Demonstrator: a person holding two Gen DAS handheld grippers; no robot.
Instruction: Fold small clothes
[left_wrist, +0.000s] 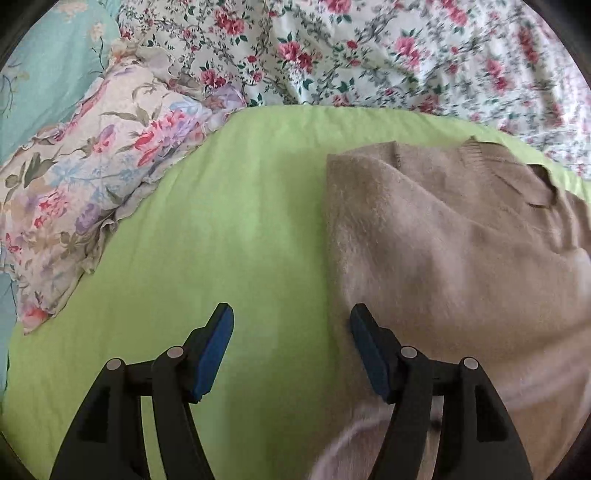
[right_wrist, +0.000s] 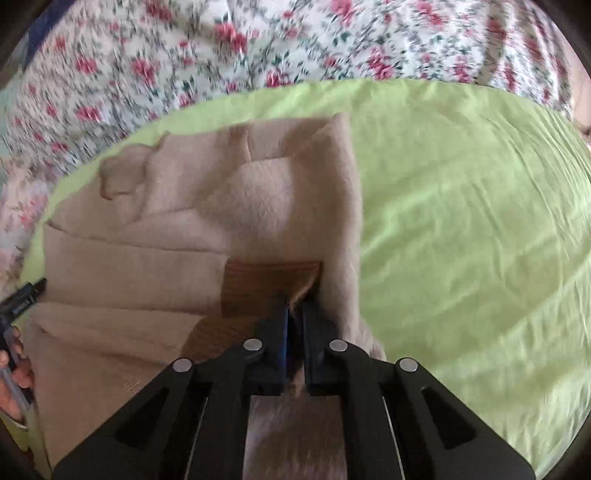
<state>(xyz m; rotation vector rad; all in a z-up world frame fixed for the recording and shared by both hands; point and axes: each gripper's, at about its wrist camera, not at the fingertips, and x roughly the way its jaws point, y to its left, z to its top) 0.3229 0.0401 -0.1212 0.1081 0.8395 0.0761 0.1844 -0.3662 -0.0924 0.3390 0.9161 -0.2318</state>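
A beige knit sweater (left_wrist: 443, 236) lies partly folded on the green sheet (left_wrist: 221, 221), its ribbed neckline at the far right. My left gripper (left_wrist: 291, 314) is open and empty, hovering over the sweater's left edge, its right finger above the fabric. In the right wrist view the sweater (right_wrist: 155, 258) lies folded with a sleeve laid across it. My right gripper (right_wrist: 293, 306) is shut on the sweater's brown ribbed cuff (right_wrist: 266, 284), holding it over the body. The left gripper's tip (right_wrist: 26, 295) shows at the far left edge.
A floral pillow (left_wrist: 92, 177) lies at the left on the sheet. A rose-patterned duvet (left_wrist: 369, 55) is bunched along the far side, also in the right wrist view (right_wrist: 258, 44). Green sheet (right_wrist: 461, 240) spreads right of the sweater.
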